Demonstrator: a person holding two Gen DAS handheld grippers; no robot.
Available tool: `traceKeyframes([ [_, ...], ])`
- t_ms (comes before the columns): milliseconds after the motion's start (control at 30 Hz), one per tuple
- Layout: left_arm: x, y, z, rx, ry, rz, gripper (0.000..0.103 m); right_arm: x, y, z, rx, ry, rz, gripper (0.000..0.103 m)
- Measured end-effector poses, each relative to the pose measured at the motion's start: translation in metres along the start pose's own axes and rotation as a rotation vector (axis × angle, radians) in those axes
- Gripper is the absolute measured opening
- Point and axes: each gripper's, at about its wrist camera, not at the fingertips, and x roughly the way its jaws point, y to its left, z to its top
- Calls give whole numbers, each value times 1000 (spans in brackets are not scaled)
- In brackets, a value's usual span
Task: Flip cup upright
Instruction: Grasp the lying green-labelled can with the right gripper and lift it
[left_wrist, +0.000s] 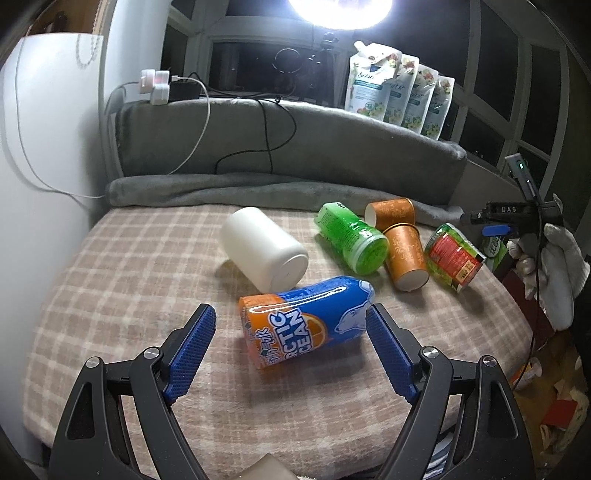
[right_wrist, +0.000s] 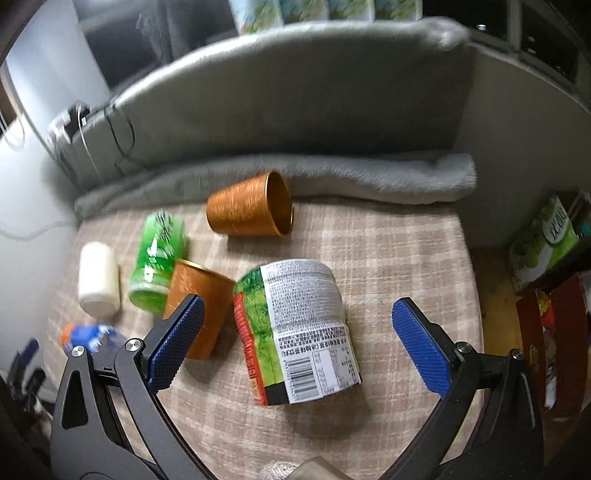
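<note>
Left gripper (left_wrist: 290, 326) spread wide around a toppled Arctic Ocean cup (left_wrist: 304, 319); right gripper (right_wrist: 295, 325) wide over a lying label-wrapped cup (right_wrist: 295, 332).

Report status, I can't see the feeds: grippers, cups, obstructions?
Left gripper open around blue-orange Arctic Ocean cup. Right gripper open over red-green labelled cup. All cups lying down. Orange paper cup touching right's left finger.
</note>
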Motion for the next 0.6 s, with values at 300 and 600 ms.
traceKeyframes([
  [300,6,2,2,-7,8,2,84,14,-5,17,-4,76,11,103],
  [600,7,9,5,-25,4,17,84,45,6,19,-104,249,29,103],
])
